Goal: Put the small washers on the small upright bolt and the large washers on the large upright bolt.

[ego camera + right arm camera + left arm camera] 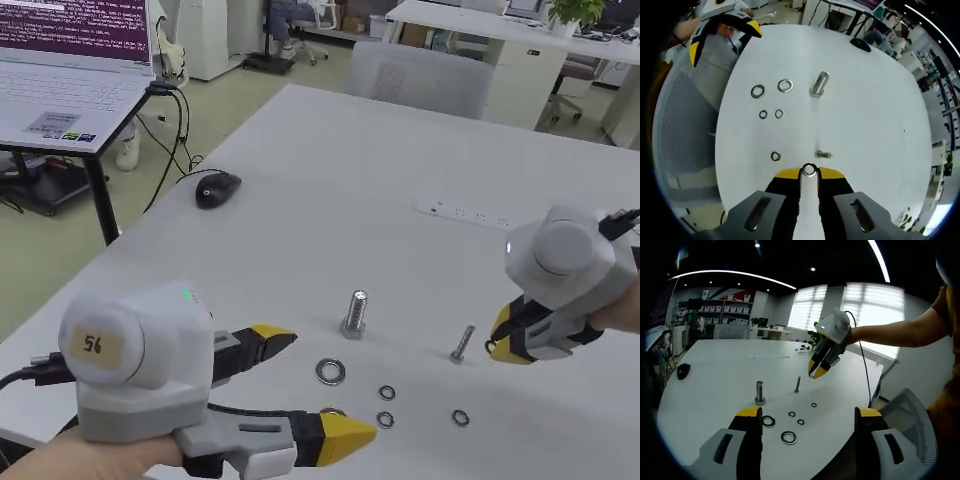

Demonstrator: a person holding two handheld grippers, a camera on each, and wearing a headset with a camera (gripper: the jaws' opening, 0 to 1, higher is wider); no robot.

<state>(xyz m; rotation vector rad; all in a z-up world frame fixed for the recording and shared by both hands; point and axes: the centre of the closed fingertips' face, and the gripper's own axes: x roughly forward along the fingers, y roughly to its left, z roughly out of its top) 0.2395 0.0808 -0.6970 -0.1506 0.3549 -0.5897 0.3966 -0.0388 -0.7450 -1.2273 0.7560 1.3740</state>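
A white table (300, 230) seen from above, looking forward and down. At far left, beside the table, an open laptop (70, 95) sits on a stand. A black mouse (217, 188) lies on the table's left side. In the lower left, a hand holds the left gripper (310, 385) low over the near edge, its yellow-tipped jaws spread wide apart. Just beyond its tips a large washer (330, 372) lies flat. The left gripper view shows a second large washer (788, 437) beside it, nearer the person. Behind these stands the large upright bolt (354, 313), head down on the table. Further right, three small washers (387, 393) lie flat and apart from one another, in front of the small upright bolt (462, 343). A white power strip (470, 213) lies farther back. At right, the right gripper (505, 337) hangs above the table, just right of the small bolt. The right gripper view shows its jaws pinching a fourth small washer (809, 170) between the yellow tips.
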